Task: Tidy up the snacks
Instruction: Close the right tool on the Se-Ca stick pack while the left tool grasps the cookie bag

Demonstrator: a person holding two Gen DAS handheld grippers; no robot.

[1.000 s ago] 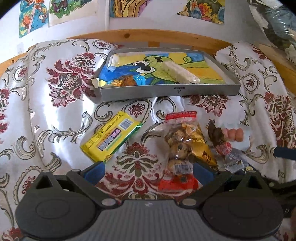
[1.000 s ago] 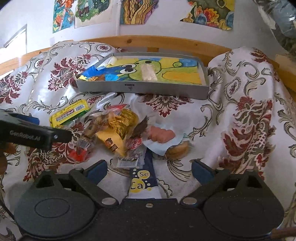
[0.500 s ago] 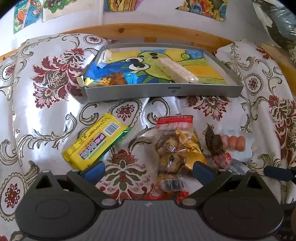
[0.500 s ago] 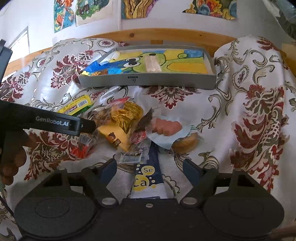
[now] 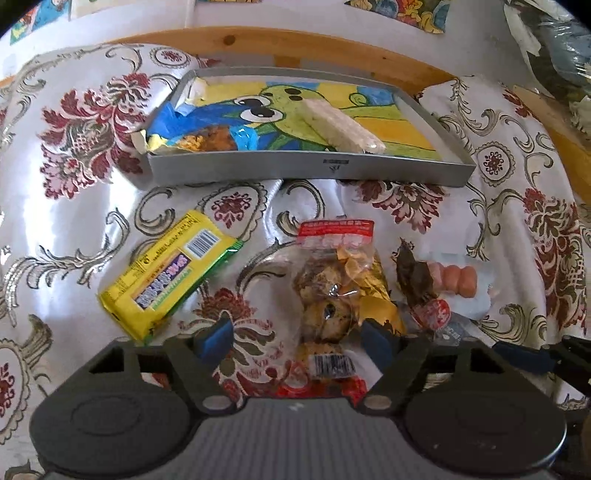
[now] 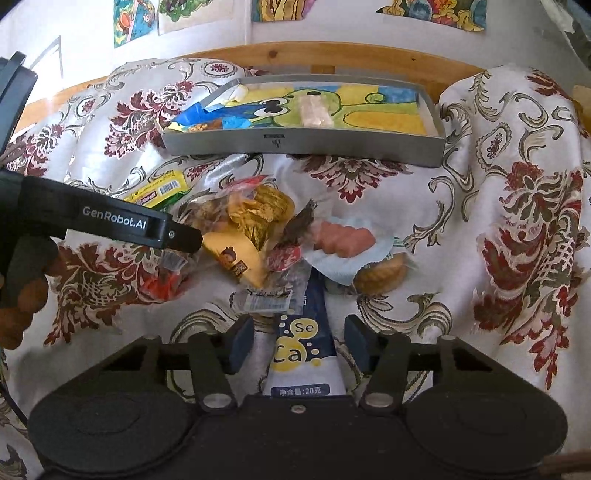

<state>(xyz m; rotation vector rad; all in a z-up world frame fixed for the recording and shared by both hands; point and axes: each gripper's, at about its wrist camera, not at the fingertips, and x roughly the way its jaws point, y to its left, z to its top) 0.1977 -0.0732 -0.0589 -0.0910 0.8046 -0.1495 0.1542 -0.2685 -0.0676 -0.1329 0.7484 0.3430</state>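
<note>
right wrist view, blue sachet (image 6: 304, 354) lengthwise between parted right gripper (image 6: 299, 341), left gripper (image 5: 295, 338) spread over cookie bag (image 5: 328, 295)

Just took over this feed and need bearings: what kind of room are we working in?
Probably a home room, perhaps a child's: colourful drawings taped to the wall, a floral cloth draped over wooden furniture, and snacks beside a grey tray.

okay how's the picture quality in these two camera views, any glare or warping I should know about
Left wrist view: strong fisheye bend curves the grey rectangular tray; bright sheen washes out the white floral satin cloth at left. Right wrist view: same warping, dark corners, window glare upper left; the blue Se Ca sachet reads sharp.
</note>
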